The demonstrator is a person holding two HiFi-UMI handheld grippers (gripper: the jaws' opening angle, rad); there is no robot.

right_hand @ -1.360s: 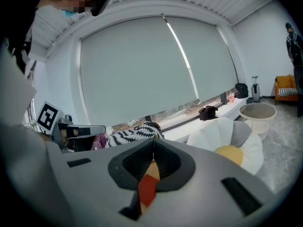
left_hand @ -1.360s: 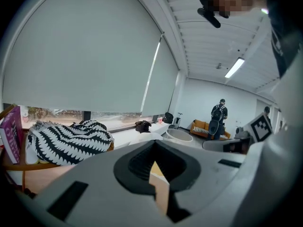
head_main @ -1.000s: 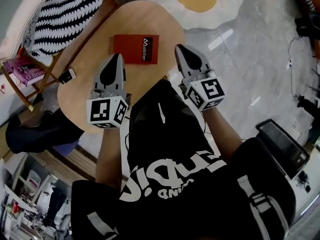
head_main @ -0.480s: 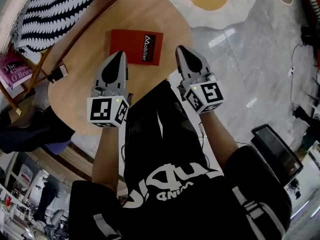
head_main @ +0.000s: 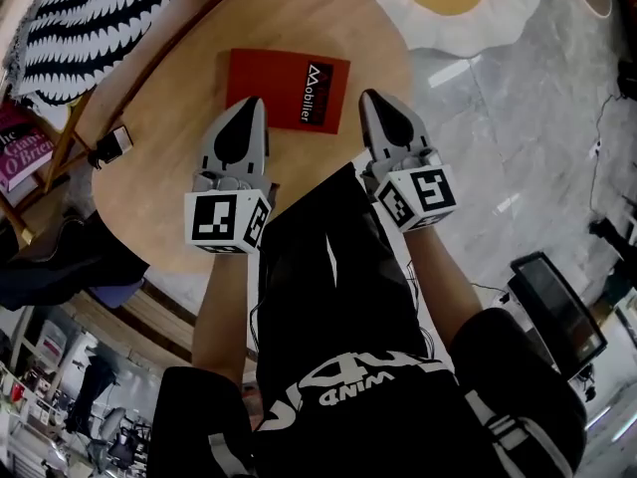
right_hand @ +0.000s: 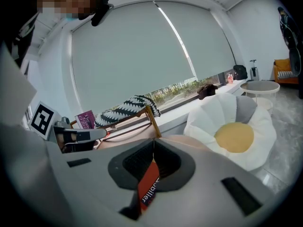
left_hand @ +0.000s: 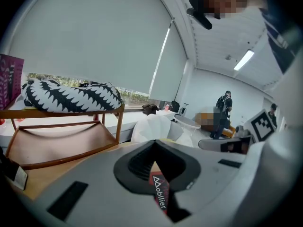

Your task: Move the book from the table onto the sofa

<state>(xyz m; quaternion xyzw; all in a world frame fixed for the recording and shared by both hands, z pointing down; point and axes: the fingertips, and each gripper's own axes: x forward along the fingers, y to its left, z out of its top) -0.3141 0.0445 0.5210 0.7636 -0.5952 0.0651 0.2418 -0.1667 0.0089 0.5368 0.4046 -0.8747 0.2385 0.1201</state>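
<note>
Book point(head_main: 289, 90), red, is laid flat toward the table's point(head_main: 159, 207) right edge. Left gripper point(head_main: 250, 105) and right gripper point(head_main: 370, 98) are seen fully closed, gripping nothing, above its near edge.

Head view overhead; gripper views low; book point(head_main: 284, 83) shared.

We hold the left gripper point(head_main: 249, 106) and the right gripper point(head_main: 372, 98) out side by side, tips pointing far and slightly downward, both jaws pressed together.

Red book point(head_main: 288, 89) flat on table point(head_main: 179, 182)
</note>
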